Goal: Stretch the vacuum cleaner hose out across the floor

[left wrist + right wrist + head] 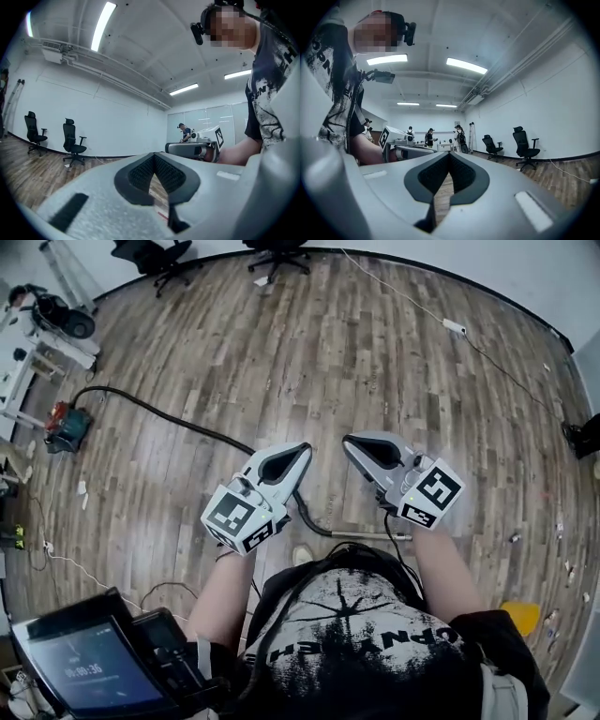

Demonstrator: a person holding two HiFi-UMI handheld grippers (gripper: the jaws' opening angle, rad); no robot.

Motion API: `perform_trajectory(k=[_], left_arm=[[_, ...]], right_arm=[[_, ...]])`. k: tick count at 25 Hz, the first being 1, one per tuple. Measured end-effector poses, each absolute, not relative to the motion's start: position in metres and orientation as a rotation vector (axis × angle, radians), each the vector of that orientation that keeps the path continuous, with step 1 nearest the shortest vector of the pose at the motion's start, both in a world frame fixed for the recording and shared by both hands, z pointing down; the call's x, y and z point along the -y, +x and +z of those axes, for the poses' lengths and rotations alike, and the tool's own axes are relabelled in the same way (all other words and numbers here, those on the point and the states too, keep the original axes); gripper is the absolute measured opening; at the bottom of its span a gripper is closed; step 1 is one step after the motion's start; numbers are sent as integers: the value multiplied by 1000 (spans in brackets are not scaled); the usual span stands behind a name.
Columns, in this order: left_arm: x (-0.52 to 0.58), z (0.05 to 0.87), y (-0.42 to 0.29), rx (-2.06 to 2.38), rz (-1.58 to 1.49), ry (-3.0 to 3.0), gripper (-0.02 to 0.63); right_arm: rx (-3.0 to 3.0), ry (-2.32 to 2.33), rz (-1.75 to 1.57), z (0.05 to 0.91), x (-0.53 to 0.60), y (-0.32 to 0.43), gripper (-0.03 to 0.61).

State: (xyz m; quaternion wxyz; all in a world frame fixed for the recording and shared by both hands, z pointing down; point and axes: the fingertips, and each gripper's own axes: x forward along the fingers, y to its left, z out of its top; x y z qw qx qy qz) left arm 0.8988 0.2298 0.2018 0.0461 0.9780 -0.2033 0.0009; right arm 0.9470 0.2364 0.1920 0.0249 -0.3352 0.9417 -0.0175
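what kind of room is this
Most likely a big, mostly bare lab or office workspace. It has a wood-plank floor, office chairs along a white wall and strip lights on the ceiling. Other people stand working at the far end.

Head view looks steeply down at the wooden floor [375,362]; cameras close behind left tool [153,154] and right tool [449,154] face level, sharing the office chairs [70,133].
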Motion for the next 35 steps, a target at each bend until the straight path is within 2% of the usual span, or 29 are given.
perform_trajectory(k=[6, 24, 35], left_arm=[[-237, 191, 929, 765, -51, 2962, 2], [-231, 187, 952, 833, -24, 2954, 2], [-238, 187, 943, 840, -5, 2959, 2]], right_arm=[[-2985, -933, -13, 184, -244, 983, 6], [-3022, -922, -5, 189, -230, 1009, 6], [-3030, -904, 12, 190, -237, 993, 6]])
